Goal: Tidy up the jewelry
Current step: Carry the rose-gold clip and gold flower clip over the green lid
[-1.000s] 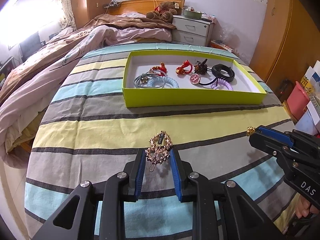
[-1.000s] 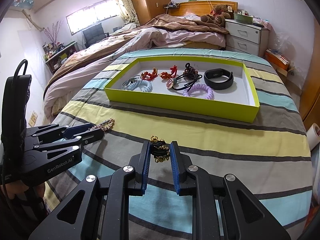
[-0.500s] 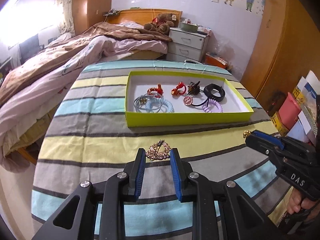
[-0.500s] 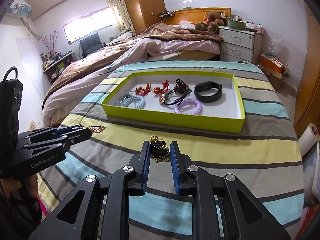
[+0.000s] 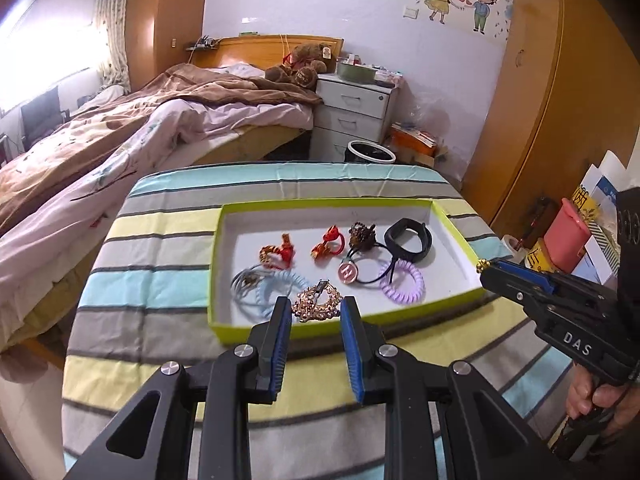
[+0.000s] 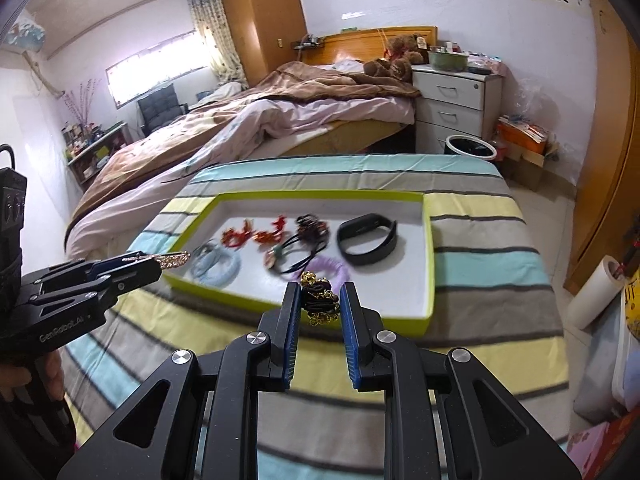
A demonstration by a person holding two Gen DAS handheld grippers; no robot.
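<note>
Striped cloth (image 5: 160,248) in teal, grey and yellow is covering the table under both my tools, with an unmade bed (image 5: 120,128) and a white nightstand (image 5: 352,108) lying beyond it.

My left gripper (image 5: 314,310) is holding a gold hair clip (image 5: 316,302); the blue pads (image 5: 282,328) are pinching it from both sides, set only as far apart as the clip is wide. The clip is sticking out past my fingertips, hanging over the near wall of the green tray (image 5: 256,330) straight ahead of me.

My right gripper (image 6: 320,304) is clamping a black hair tie with gold beads (image 6: 320,300), pads (image 6: 292,320) pressing on both sides, at the tray's (image 6: 428,240) near edge.

Ahead of both tools, inside the tray:
- black wristband (image 6: 366,238), far right of my right tool
- purple coil tie (image 5: 402,282), just beyond my left tool, slightly right
- pale blue coil tie (image 5: 276,286), just left of the clip
- two red ornaments (image 5: 278,254), further in

From the left camera my right tool is showing at the right, its tip beside the tray's right corner.
</note>
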